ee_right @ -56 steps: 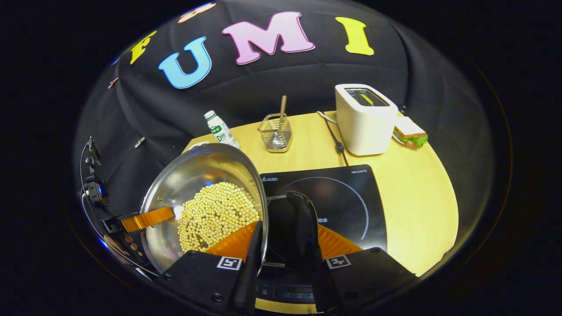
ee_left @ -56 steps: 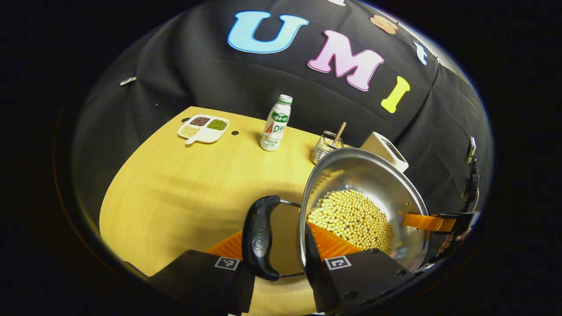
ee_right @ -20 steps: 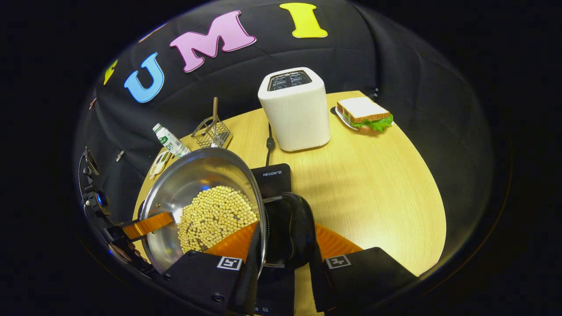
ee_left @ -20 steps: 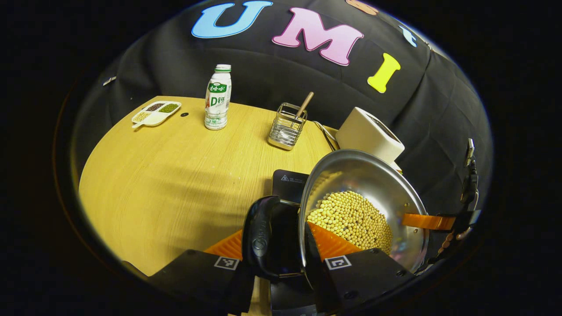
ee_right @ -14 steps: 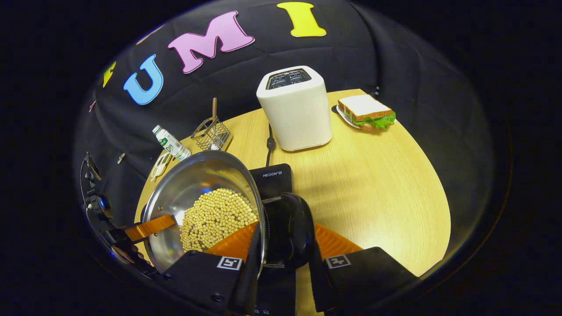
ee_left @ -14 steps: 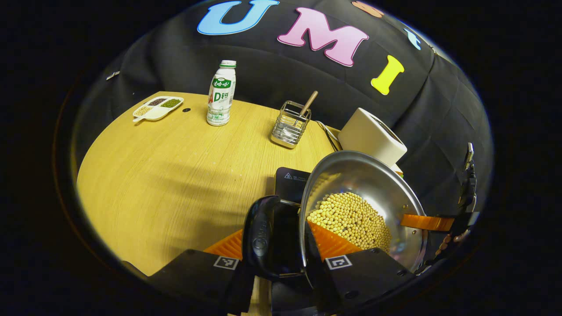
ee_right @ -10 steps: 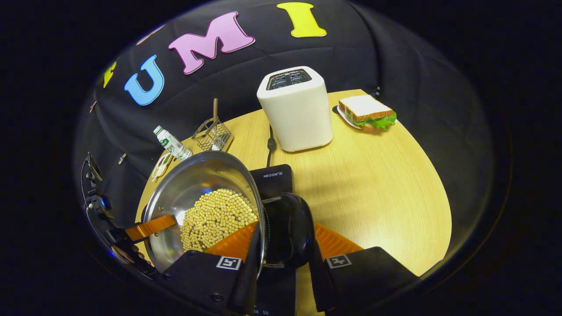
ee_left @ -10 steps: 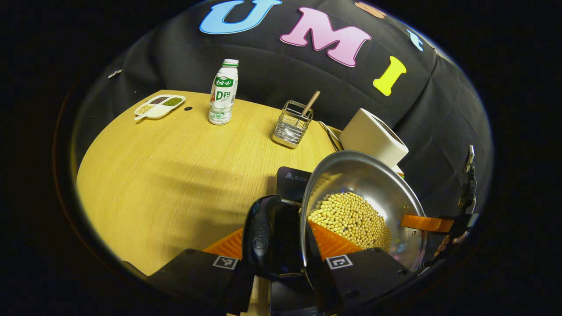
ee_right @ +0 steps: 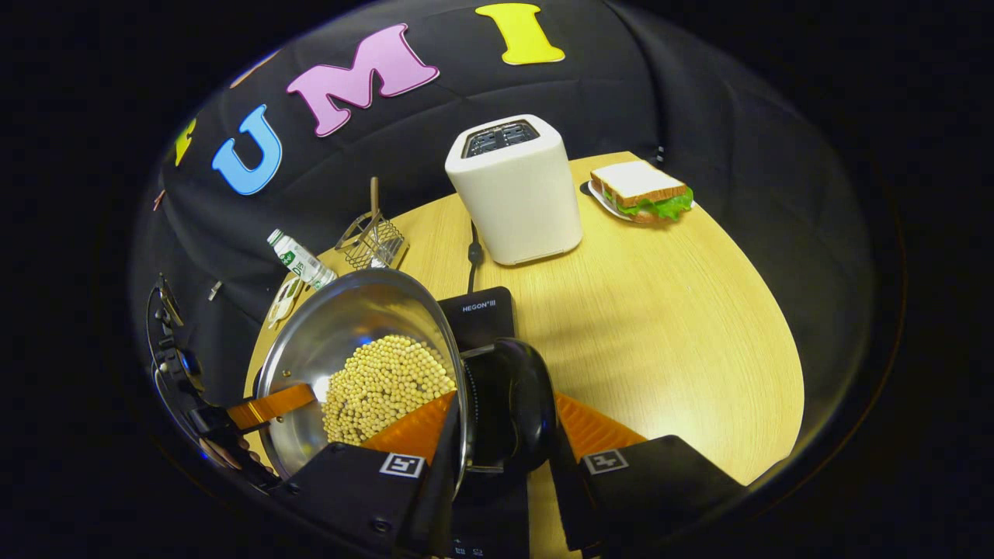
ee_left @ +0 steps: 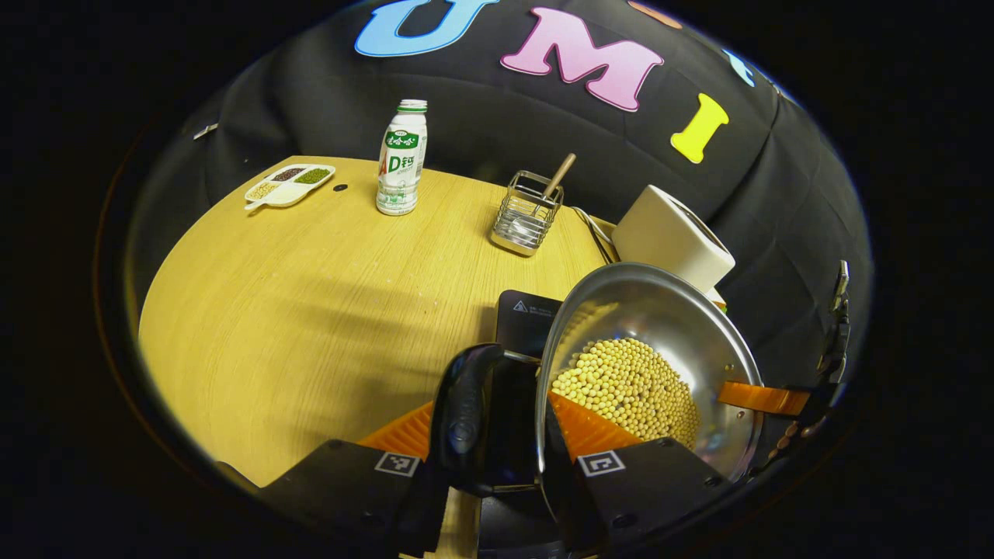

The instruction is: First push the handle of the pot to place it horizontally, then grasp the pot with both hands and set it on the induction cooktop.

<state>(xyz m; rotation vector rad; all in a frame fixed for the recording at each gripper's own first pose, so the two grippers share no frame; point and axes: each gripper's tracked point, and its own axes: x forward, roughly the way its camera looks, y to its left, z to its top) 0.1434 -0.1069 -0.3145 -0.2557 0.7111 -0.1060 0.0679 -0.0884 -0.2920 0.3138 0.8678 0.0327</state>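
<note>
The pot [ee_left: 660,326], steel and holding a heap of pale beans [ee_left: 625,384], is being carried between the two grippers, one at each side handle, with its long handle-to-handle axis running straight across from one gripper to the other. In the left gripper view, the left gripper [ee_left: 497,458] is straddling the rim: one finger is lying inside the bowl against the beans, the other outside the black left handle [ee_left: 462,415], so it is closing on rim and handle together. In the right gripper view, the right gripper [ee_right: 497,458] is doing the same at the black right handle [ee_right: 512,411]. Neither hand is nearer; the load is shared evenly.

The induction cooktop [ee_right: 481,314] is lying directly under and just ahead of both sets of fingers, its dark glass showing beneath each handle. Whether the base is already touching the glass cannot be told. By my reckoning, the coming move is a level, straight-down lowering, both grippers together, so the beans are not spilling.
</note>
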